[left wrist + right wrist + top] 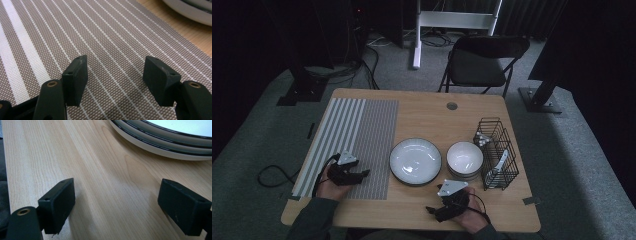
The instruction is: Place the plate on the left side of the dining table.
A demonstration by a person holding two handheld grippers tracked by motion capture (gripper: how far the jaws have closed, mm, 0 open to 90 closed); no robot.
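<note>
My left gripper (362,174) rests low over the striped placemat (357,130) at the table's left, its jaws pointing right toward the plates. In the left gripper view my left gripper (116,65) is open, with bare mat weave (105,32) between the jaws. Near the front edge, below the plates and bowls, sits my right gripper (434,210). The right gripper view has my right gripper (117,188) open over bare wood (75,150), with the plate stack's rim (160,141) just ahead. Neither gripper holds anything.
A stack of white dark-rimmed plates (415,161) lies mid-table, with a stack of white bowls (465,159) to its right. A black wire basket (498,152) with cutlery stands at the right edge. A folding chair (479,62) stands beyond the table.
</note>
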